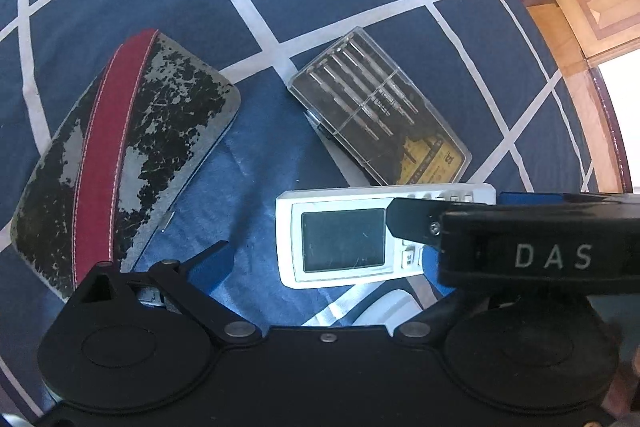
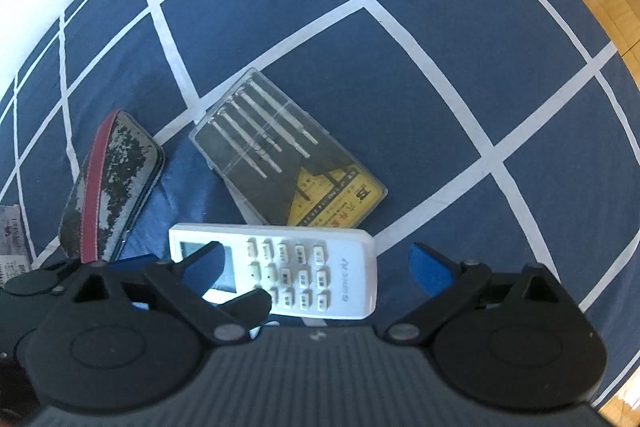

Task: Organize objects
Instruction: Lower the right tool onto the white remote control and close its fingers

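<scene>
A white remote control (image 1: 340, 239) (image 2: 304, 271) lies flat on the blue checked cloth, its screen end to the left. A clear case of small screwdrivers (image 1: 380, 111) (image 2: 288, 163) lies just beyond it. A worn black case with a red band (image 1: 120, 155) (image 2: 112, 187) lies to the left. My right gripper (image 2: 316, 263) is open, its blue pads wide apart on either side of the remote. My left gripper (image 1: 320, 259) is open over the remote's screen end; its right finger is hidden behind the right gripper's body (image 1: 540, 251).
The blue cloth with white lines (image 2: 400, 47) covers a round surface. Wooden floor and furniture (image 1: 592, 7) lie past its right edge. A printed paper slip (image 2: 12, 243) lies at the far left.
</scene>
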Action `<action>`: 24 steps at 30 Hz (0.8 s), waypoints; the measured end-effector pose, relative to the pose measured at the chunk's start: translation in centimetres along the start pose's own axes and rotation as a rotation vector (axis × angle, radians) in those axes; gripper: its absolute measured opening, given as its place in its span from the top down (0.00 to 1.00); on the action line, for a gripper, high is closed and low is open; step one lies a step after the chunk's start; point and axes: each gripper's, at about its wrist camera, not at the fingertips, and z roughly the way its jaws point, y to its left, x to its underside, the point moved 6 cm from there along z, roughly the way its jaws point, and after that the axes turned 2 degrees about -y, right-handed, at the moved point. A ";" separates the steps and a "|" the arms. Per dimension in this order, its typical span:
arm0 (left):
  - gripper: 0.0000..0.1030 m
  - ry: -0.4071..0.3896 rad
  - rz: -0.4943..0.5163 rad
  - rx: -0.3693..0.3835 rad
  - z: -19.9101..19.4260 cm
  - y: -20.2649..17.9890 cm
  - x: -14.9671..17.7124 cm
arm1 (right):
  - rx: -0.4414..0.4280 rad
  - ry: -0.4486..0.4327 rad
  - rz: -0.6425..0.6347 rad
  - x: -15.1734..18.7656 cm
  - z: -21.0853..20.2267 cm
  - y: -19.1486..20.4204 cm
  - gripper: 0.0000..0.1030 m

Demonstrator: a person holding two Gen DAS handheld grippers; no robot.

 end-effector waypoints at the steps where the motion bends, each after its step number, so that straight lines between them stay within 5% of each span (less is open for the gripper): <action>1: 0.03 -0.003 -0.001 0.005 0.1 -0.1 -0.2 | -0.003 0.001 0.002 0.0 0.1 0.0 0.07; 7: 0.06 -0.003 0.002 0.008 0.3 -0.4 -0.4 | -0.043 0.016 -0.005 -0.1 0.4 0.4 0.24; 14: 0.21 0.006 -0.017 0.044 0.1 -0.7 -0.4 | -0.059 0.018 -0.012 -0.5 0.3 0.5 0.29; 24: 0.22 0.011 -0.018 0.007 -0.3 -0.9 -0.4 | -0.067 0.021 -0.029 -0.5 0.1 0.7 0.31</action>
